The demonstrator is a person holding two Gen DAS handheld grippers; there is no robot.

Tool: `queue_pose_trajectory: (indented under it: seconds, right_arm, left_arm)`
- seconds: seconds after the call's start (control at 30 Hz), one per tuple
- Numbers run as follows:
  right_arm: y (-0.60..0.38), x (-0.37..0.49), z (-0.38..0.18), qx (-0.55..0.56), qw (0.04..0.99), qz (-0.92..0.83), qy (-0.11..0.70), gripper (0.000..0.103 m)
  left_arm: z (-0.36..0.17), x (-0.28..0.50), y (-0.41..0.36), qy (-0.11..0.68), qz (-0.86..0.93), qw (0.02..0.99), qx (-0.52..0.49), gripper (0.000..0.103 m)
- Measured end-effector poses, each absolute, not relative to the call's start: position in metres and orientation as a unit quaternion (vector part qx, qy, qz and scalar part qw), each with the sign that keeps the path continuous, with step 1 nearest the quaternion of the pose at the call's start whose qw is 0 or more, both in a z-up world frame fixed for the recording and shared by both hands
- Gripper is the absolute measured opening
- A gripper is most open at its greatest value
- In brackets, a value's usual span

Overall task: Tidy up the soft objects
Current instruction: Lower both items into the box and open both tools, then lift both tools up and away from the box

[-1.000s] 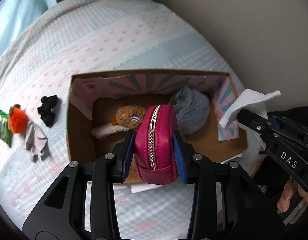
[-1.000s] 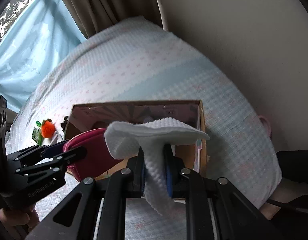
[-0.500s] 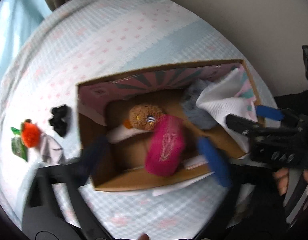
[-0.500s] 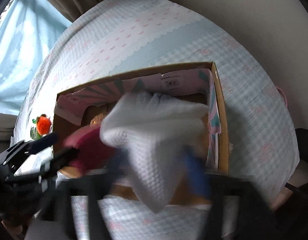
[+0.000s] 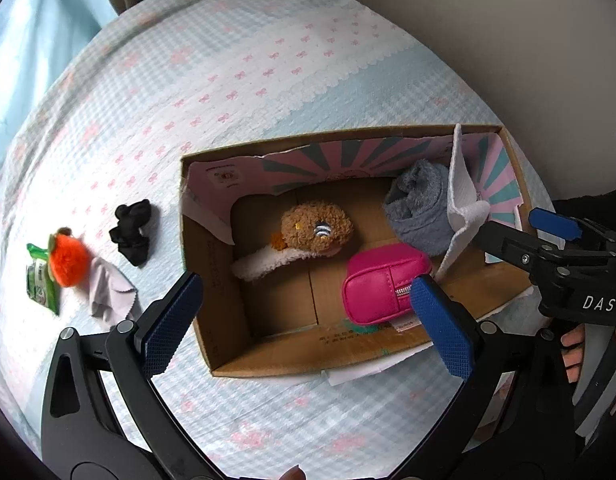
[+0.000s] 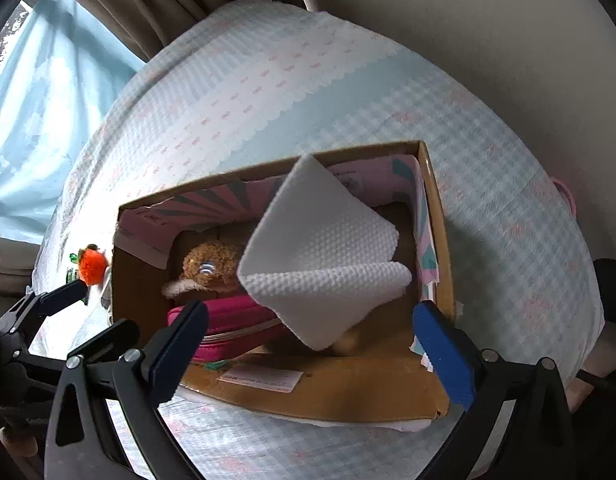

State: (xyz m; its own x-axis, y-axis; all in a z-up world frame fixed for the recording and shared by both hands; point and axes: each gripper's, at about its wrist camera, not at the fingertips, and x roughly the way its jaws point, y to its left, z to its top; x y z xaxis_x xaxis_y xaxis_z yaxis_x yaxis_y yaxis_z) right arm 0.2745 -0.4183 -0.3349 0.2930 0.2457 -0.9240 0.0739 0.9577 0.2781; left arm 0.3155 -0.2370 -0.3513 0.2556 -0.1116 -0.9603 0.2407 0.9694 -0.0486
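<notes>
A cardboard box (image 5: 212,312) sits on a bed under a pale blue checked cover (image 5: 268,60). Both pairs of tongs hang spread wide and empty: the left tongs (image 5: 308,320) above the box's near wall, the right tongs (image 6: 308,344) above its right end. Inside the box, a pink zip pouch (image 5: 381,288) lies at about 4 o'clock, a brown plush toy (image 5: 315,226) at centre, a grey fleece bundle (image 5: 417,208) at 2 o'clock. A white waffle cloth (image 6: 319,256) is draped limp at the right end; I cannot tell whether it is resting or falling. Outside, toward 9 o'clock, lie a black scrunchie (image 5: 132,226), an orange pompom (image 5: 69,258), a grey cloth (image 5: 104,290) and a green packet (image 5: 38,284). All look light and squashy, best pinched at a bunched middle. The white cloth hides the box's right floor.
</notes>
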Motion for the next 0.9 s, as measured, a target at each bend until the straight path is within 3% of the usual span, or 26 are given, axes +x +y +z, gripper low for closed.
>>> queue_pose_trajectory:
  seconds: [0.4,0.9]
  right_arm:
    - [-0.406,0.248,-0.272,0.115,0.826,0.052,0.550,0.102]
    - [-0.339,0.156,-0.127,0.048,0.911,0.046,0.406,0.102]
  left_arm:
    - [-0.286,0.279,-0.216,0.547,-0.108,0.829,0.049,0.103]
    - [-0.147,0.185,-0.140,0.415,-0.077,0.906,0.022,0.103]
